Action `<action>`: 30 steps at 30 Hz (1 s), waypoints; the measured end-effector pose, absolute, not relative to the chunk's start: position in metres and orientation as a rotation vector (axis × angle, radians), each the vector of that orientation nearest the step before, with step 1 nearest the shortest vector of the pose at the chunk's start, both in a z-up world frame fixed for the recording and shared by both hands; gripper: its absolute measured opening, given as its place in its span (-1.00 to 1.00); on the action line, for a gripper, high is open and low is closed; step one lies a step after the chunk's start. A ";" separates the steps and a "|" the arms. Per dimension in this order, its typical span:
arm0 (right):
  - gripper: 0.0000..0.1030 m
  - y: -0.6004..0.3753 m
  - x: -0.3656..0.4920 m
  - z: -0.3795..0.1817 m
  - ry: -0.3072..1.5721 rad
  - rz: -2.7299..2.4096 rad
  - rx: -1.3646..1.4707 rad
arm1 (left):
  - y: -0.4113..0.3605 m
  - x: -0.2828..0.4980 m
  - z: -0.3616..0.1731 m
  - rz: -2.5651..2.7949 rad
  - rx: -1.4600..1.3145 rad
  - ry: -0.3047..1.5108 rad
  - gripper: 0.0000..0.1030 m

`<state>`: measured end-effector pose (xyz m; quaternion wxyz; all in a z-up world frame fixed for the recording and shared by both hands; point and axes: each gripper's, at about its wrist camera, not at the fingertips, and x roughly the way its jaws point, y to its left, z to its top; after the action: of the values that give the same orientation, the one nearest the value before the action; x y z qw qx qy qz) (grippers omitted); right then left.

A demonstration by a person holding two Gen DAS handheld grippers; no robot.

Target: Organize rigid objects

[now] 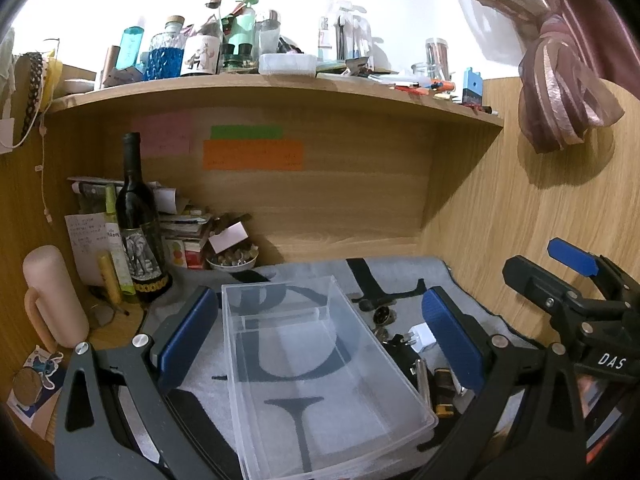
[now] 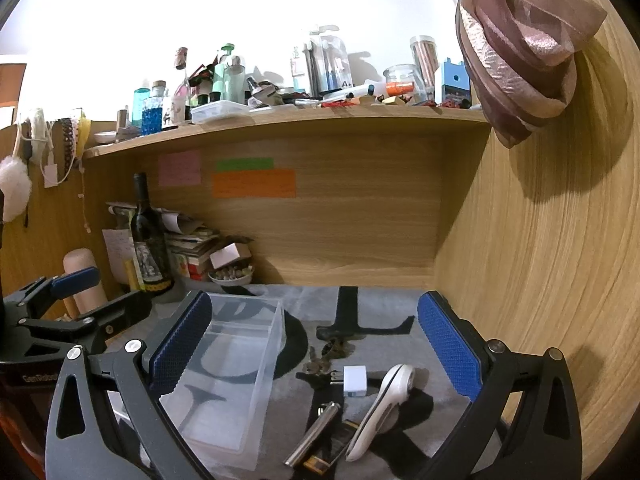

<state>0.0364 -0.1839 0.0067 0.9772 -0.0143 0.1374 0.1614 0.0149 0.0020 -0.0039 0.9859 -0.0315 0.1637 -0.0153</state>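
Note:
A clear plastic box (image 1: 320, 376) stands empty on the grey mat, between the fingers of my open left gripper (image 1: 320, 340); it also shows in the right wrist view (image 2: 232, 380). To its right lie small items: a white plug adapter (image 2: 355, 381), a white handheld device (image 2: 384, 408), a silver metal tube (image 2: 312, 436), keys (image 2: 332, 354) and a small black and yellow item (image 2: 328, 454). My right gripper (image 2: 316, 348) is open and empty above these items. It also shows in the left wrist view (image 1: 576, 280).
A dark wine bottle (image 1: 138, 232), a pink mug (image 1: 54, 296), stacked papers and a small bowl (image 1: 234, 262) crowd the back left corner. A cluttered shelf (image 1: 280, 92) runs overhead. A wooden side wall (image 2: 540, 280) stands on the right.

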 end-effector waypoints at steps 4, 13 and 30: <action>1.00 -0.182 0.041 0.002 0.289 0.321 -0.045 | 0.009 0.020 -0.009 -0.040 -0.084 0.349 1.00; 0.99 -0.184 0.068 -0.017 0.365 0.278 -0.045 | 0.039 0.039 -0.028 -0.010 -0.123 0.444 0.76; 0.54 -0.176 0.129 -0.049 0.542 0.282 -0.137 | 0.092 0.100 -0.094 -0.016 -0.203 0.816 -0.54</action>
<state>0.1288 -0.1762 -0.0492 0.9515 -0.0675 0.2664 0.1385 0.1001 0.0917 -0.0935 0.9128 -0.0986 0.3963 -0.0078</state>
